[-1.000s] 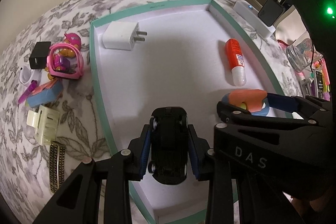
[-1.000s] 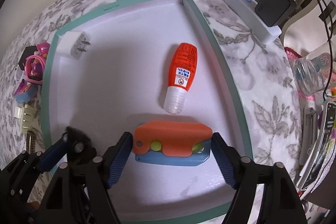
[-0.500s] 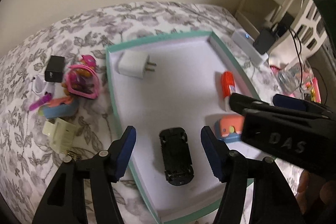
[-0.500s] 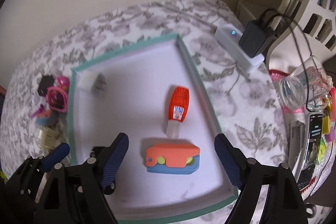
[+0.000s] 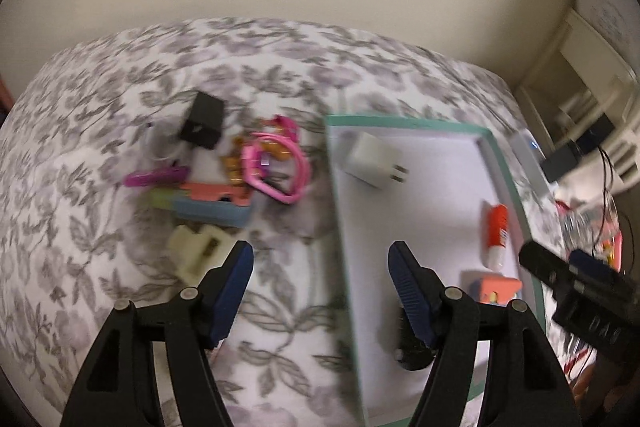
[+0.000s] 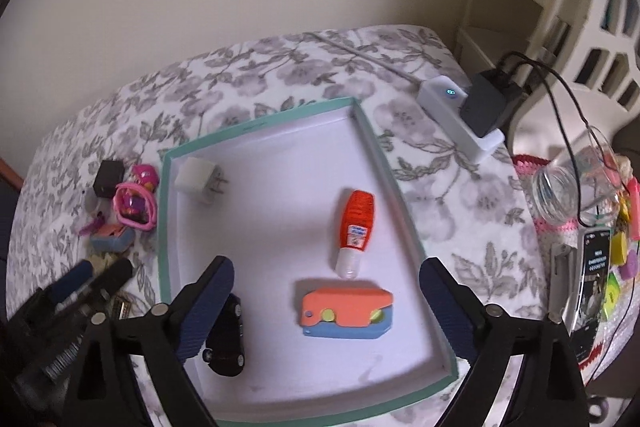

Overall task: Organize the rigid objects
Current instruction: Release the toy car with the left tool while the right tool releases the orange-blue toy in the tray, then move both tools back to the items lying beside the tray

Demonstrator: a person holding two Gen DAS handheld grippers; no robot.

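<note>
I have both claws spread wide and gripping nothing; their jaws have just been opening. My right claw (image 6: 326, 291) hangs over the teal-rimmed tray (image 6: 164, 211), where the orange-and-blue case (image 6: 346, 313) lies between the jaws without touching them. The orange bottle (image 6: 354, 229) lies at its 12 o'clock, the white plug (image 6: 196, 179) at 10 o'clock and the black toy car (image 6: 228, 341) at 9 o'clock. My left claw (image 5: 320, 281) straddles the tray's left rim above the floral bedspread (image 5: 100, 267), with the pink watch (image 5: 276, 165) and black cube (image 5: 202, 121) at its 11 o'clock.
</note>
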